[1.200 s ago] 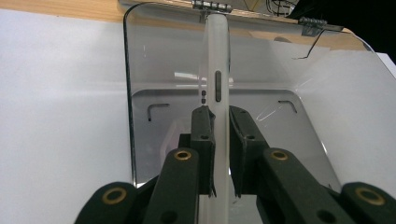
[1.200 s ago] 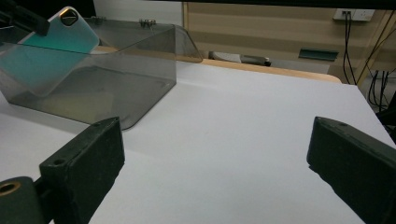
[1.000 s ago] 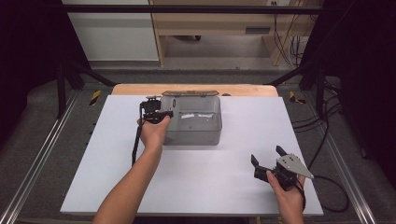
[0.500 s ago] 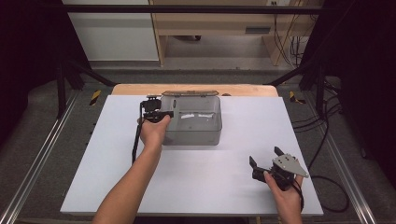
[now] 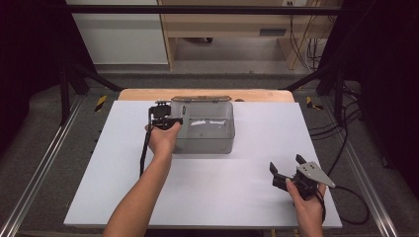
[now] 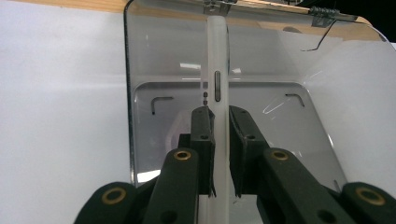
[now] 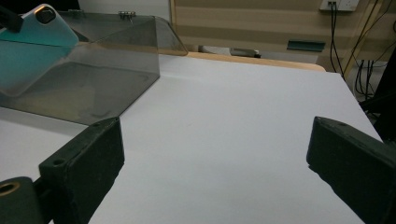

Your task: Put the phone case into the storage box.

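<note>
Left tool (image 6: 220, 140) | grips phone (image 6: 217, 84) | inside clear box (image 6: 140, 56)

Box (image 5: 207, 129): clear glossy smoky plastic w/ metal hinges. Phone (image 6: 217, 79): smooth translucent case. Tabletop (image 5: 207, 192): matt white, wood edge. Left claw (image 6: 220, 135): matt black plastic.

1. my left arm reaches forward, left gripper (image 5: 174, 120) up at mid-table, jaws nearly together and clamped.
2. my right hand (image 5: 307, 202) sits low near my edge, right gripper (image 5: 286, 165) jaws spread wide.
</note>
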{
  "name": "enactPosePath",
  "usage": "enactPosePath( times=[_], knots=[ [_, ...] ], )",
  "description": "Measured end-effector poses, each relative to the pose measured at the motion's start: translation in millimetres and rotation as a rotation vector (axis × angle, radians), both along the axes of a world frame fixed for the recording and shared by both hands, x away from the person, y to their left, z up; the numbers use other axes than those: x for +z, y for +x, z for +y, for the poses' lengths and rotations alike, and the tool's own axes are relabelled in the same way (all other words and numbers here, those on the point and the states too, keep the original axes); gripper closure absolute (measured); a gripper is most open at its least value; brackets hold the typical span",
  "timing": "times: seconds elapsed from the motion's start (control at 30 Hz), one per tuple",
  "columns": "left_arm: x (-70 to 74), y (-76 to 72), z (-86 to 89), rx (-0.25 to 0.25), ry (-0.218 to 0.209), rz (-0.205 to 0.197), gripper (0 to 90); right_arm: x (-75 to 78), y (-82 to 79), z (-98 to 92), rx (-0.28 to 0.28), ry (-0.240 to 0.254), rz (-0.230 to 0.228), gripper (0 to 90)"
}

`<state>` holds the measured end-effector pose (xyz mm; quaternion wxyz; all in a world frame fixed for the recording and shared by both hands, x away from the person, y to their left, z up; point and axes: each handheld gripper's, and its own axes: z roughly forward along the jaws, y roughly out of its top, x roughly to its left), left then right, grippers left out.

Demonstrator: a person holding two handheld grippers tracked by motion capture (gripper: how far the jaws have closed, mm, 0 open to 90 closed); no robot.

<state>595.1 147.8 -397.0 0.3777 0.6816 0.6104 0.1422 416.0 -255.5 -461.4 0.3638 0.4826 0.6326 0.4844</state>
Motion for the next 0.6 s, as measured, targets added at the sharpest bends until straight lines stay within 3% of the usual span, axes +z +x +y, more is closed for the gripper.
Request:
enactPosePath(
  times=[0.2, 0.6],
  knots=[
    [-1.4, 3.8, -3.2, -0.006, 0.021, 0.010, 80.8, 0.5, 0.8, 5.3, 0.018, -0.018, 0.001, 4.4],
    [-5.6, 11.2, -4.9, 0.016, 0.046, 0.026, 80.7, 1.3, -0.2, 5.2, 0.030, -0.006, 0.002, 4.4]
  ],
)
